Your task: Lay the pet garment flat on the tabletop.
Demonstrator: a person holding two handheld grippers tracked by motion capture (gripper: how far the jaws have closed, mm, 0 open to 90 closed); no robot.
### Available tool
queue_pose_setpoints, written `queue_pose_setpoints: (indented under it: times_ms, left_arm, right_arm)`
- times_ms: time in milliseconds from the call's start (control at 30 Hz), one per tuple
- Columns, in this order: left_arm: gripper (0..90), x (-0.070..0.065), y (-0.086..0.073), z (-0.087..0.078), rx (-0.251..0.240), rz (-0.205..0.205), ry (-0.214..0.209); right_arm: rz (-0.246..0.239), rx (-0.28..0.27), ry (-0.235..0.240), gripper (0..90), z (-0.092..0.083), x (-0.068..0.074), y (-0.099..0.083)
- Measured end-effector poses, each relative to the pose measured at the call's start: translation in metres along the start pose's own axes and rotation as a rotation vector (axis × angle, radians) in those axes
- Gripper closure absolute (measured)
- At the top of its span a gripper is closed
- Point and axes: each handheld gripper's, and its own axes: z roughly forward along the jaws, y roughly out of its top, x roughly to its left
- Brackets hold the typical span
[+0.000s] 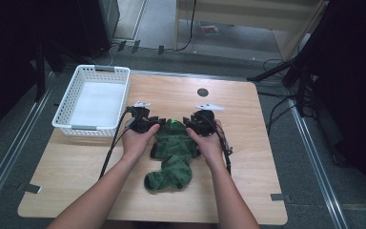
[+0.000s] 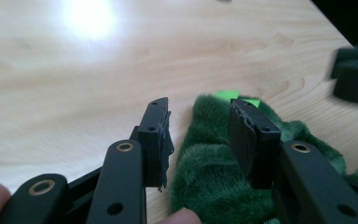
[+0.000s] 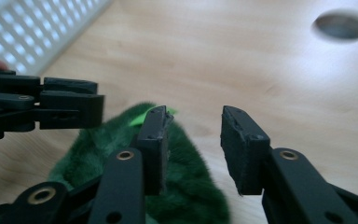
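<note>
Here the green plush garment [image 1: 171, 157] is lying mid-table, its long axis running toward the person; both grippers are flanking its far end, left gripper [image 2: 198, 126] and right gripper [image 3: 193, 133] jaws spread, pinching nothing.

A fuzzy dark green cloth [image 1: 171, 160] with a bright green tag lies beside the white basket [image 1: 66, 109] with holes, on the light brown wood table [image 1: 248, 157].

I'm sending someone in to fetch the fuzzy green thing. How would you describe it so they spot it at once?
Start at the light wooden table and skip the white plastic lattice basket at its far left corner. In the middle of the table lies a crumpled dark green plush fabric piece with a bright green tag at its far end. It is the only soft, furry item there.
</note>
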Motion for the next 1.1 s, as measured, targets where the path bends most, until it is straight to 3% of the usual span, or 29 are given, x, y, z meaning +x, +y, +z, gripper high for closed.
queue_pose_setpoints:
  times_ms: [133,200,233,267,300,367,433,500,567,600,633,700,733,767,800,833,900,933,967,1000,1100]
  left_arm:
    - [58.1,-0.005,-0.008,0.006,0.076,0.094,0.033]
    - [59.1,-0.007,-0.012,0.007,0.079,0.134,0.042]
    - [60.8,-0.009,-0.014,0.006,0.079,0.161,0.061]
    - [71.3,-0.012,-0.015,0.007,0.083,0.198,0.074]
    - [71.3,-0.014,-0.016,0.007,0.088,0.221,0.073]
    - [82.8,-0.019,-0.017,0.008,0.088,0.265,0.075]
    - [87.2,-0.023,-0.015,0.009,0.088,0.291,0.076]
    - [88.3,-0.027,-0.012,0.006,0.041,0.322,0.098]
    - [88.5,-0.028,-0.006,0.003,-0.020,0.299,0.116]
    - [88.3,-0.028,-0.003,0.004,-0.036,0.293,0.127]
    - [87.6,-0.028,-0.003,0.004,-0.036,0.293,0.127]
    - [84.4,-0.027,-0.001,0.012,0.010,0.288,0.120]
    - [67.3,-0.026,0.000,0.016,0.040,0.291,0.123]
    - [67.3,-0.025,0.000,0.018,0.055,0.272,0.116]
    - [58.9,-0.023,0.000,0.016,0.061,0.242,0.103]
    - [48.9,-0.021,0.001,0.010,0.037,0.211,0.084]
    - [43.3,-0.020,-0.001,-0.002,-0.003,0.174,0.059]
    - [41.0,-0.021,-0.004,-0.011,-0.017,0.178,0.053]
    - [39.0,-0.022,-0.008,-0.018,-0.023,0.178,0.047]
    - [39.0,-0.023,-0.011,-0.023,-0.022,0.184,0.041]
    - [39.6,-0.026,-0.023,-0.040,-0.020,0.203,0.023]
  right_arm:
    - [-0.056,0.082,-0.020,62.1,0.021,0.010,-0.010]
    - [-0.084,0.107,-0.025,62.1,0.025,0.011,-0.015]
    - [-0.090,0.122,-0.028,62.6,0.026,0.010,-0.017]
    - [-0.094,0.145,-0.043,68.6,0.029,0.008,-0.022]
    - [-0.094,0.145,-0.043,68.6,0.029,0.008,-0.022]
    - [-0.115,0.145,-0.029,81.3,0.029,0.007,-0.024]
    - [-0.161,0.148,-0.029,90.0,0.027,0.009,-0.025]
    - [-0.200,0.109,-0.051,90.0,0.023,0.011,-0.025]
    - [-0.179,0.015,-0.065,90.0,0.013,0.009,-0.021]
    - [-0.134,-0.037,-0.069,90.0,0.006,0.005,-0.018]
    - [-0.134,-0.037,-0.069,90.0,0.006,0.005,-0.018]
    - [-0.124,-0.028,-0.089,90.0,0.005,0.001,-0.019]
    - [-0.119,0.043,-0.094,85.0,0.012,-0.004,-0.023]
    - [-0.119,0.043,-0.094,85.0,0.012,-0.004,-0.023]
    - [-0.120,0.059,-0.097,77.2,0.013,-0.007,-0.025]
    - [-0.114,0.054,-0.097,69.8,0.011,-0.009,-0.027]
    - [-0.062,-0.005,-0.083,57.4,-0.003,-0.015,-0.027]
    - [-0.042,-0.026,-0.076,55.5,-0.010,-0.017,-0.027]
    - [0.004,-0.085,-0.064,53.6,-0.034,-0.023,-0.031]
    - [0.004,-0.085,-0.064,53.6,-0.034,-0.023,-0.031]
    - [0.006,-0.118,-0.041,58.7,-0.061,-0.027,-0.047]
